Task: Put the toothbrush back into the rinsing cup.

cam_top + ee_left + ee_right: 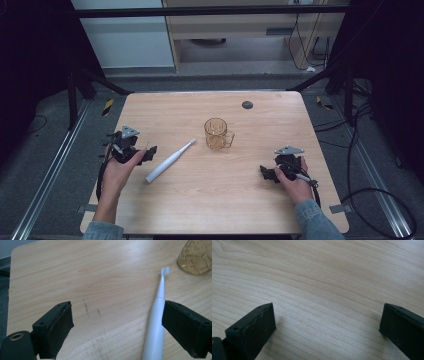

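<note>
The white electric toothbrush (169, 161) lies flat on the wooden table (215, 205), left of the amber glass mug (218, 133) and just beside the left gripper (148, 154), whose jaws stand wide with nothing between them. It looks light, rigid and smooth, likely slippery; the thick handle is the sounder hold. The right gripper (266, 173), also open and empty, rests well apart. Bare tabletop surrounds the brush, with edges far off.

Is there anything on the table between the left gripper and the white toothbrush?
Nothing visible: bare wooden table lies between the open left gripper and the white electric toothbrush; the amber glass mug stands beyond it.
</note>
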The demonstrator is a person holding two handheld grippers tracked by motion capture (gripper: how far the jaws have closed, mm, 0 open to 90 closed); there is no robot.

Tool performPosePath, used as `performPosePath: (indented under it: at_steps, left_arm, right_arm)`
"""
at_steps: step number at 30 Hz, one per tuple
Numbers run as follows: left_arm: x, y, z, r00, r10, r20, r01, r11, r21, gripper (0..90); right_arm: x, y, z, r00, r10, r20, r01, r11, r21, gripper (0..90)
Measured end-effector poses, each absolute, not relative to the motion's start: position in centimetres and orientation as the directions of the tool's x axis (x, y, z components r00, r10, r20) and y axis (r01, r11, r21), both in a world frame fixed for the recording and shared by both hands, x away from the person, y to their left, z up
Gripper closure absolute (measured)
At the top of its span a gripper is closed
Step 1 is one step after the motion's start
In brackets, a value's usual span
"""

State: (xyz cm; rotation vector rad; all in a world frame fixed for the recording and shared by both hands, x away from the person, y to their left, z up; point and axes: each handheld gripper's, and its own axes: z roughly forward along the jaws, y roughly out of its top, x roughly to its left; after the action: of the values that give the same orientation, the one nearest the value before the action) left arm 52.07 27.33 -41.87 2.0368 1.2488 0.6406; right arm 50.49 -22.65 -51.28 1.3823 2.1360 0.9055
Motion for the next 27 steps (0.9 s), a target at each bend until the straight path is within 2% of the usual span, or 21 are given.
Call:
performPosePath:
  at_steps: [10, 15, 20, 27]
  left_arm:
    - [52.8, 24.6, -41.4, 0.523, 0.844, 0.123, 0.604, -0.468, 0.645, 9.6]
    - [53.4, 23.9, -41.2, 0.556, 0.824, 0.111, 0.616, -0.497, 0.611, 10.1]
    - [54.0, 23.0, -41.2, 0.601, 0.788, 0.130, 0.622, -0.564, 0.543, 14.0]
    - [54.5, 22.4, -41.1, 0.629, 0.767, 0.126, 0.626, -0.596, 0.503, 19.3]
  right_arm:
    - [50.5, -22.7, -51.3, -0.405, 0.914, -0.011, 0.628, 0.287, 0.724, 0.4]
    - [50.5, -22.7, -51.3, -0.406, 0.914, -0.012, 0.627, 0.288, 0.724, 0.3]
    - [50.5, -22.7, -51.3, -0.406, 0.914, -0.011, 0.628, 0.287, 0.724, 0.3]
    - [50.5, -22.7, -51.3, -0.406, 0.914, -0.011, 0.627, 0.288, 0.724, 0.4]
